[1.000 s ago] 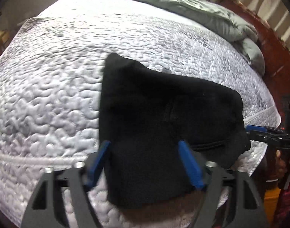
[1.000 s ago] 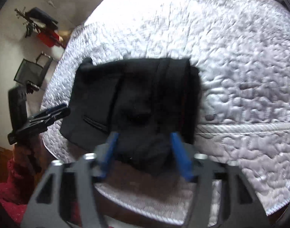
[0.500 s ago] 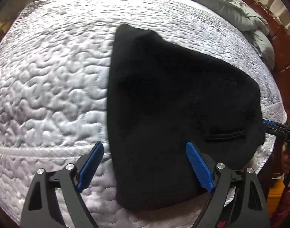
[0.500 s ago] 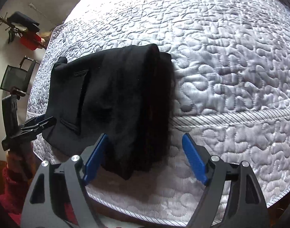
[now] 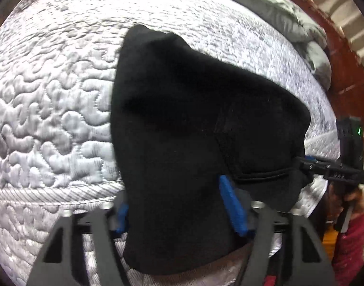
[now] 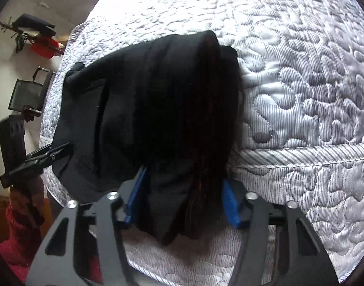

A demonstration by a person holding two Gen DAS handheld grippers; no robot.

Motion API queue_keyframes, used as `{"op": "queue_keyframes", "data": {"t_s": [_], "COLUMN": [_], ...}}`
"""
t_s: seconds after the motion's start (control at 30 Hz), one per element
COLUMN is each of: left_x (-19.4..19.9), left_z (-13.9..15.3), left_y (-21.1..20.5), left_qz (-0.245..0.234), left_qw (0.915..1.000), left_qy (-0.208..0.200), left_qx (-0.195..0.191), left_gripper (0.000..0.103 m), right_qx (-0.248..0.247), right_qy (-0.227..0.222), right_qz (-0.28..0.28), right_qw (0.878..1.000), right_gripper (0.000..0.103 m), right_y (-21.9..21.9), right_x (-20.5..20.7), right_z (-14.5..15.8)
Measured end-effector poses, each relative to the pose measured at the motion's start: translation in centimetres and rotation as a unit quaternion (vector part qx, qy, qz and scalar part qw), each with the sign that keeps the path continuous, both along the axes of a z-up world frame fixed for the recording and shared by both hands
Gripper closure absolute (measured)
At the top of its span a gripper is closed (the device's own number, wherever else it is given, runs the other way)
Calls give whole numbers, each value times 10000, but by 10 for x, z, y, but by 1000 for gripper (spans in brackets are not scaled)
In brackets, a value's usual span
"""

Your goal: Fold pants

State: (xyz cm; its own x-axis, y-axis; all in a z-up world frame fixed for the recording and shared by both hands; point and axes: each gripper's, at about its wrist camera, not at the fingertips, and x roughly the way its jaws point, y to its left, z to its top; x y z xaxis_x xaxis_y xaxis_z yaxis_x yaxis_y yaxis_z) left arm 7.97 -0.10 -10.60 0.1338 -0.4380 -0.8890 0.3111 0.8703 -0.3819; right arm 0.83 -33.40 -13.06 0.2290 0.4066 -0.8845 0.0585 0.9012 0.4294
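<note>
The quilted white mattress [image 5: 50, 100] takes up most of the view, with the folded black pants [image 5: 194, 124] hanging over its near edge. The left gripper [image 5: 179, 212] and right gripper [image 6: 182, 202] have both just been closing, and each now clamps a bunch of the pants.

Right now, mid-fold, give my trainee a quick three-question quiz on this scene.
1. True or false: the black pants lie on a quilted mattress.
2. What sits between the pads of the left hand-held gripper?
A) grey blanket B) pants fabric C) nothing
3. The right hand-held gripper works at which part of the pants?

Key: 1 true. 2 B; its jaws have just been closing. 3 The edge hanging over the mattress side.
</note>
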Motion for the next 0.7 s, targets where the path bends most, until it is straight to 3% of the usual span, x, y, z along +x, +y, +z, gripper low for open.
{"op": "queue_keyframes", "data": {"t_s": [0.07,0.17,0.5,0.7], "left_x": [1,3,28,62], "left_z": [4,10,74,105], "left_y": [9,17,22,-1], "left_qz": [115,197,312,265], "left_qw": [9999,9989,9907,9854], "left_qy": [-5,8,-545,-1104], "left_qx": [-93,-416,-1206,-1266], "left_gripper": [66,73,75,75], "right_qx": [121,210,-15,-181], "right_qy": [-73,-246,-1108,-1555], "right_qz": [-18,67,346,243], "right_qw": [9999,9995,9932,9874], "right_gripper": [65,71,74,73], "right_y": [-1,-2,-15,-32], "right_x": [-1,-3,5,49], "right_z": [6,18,89,121]}}
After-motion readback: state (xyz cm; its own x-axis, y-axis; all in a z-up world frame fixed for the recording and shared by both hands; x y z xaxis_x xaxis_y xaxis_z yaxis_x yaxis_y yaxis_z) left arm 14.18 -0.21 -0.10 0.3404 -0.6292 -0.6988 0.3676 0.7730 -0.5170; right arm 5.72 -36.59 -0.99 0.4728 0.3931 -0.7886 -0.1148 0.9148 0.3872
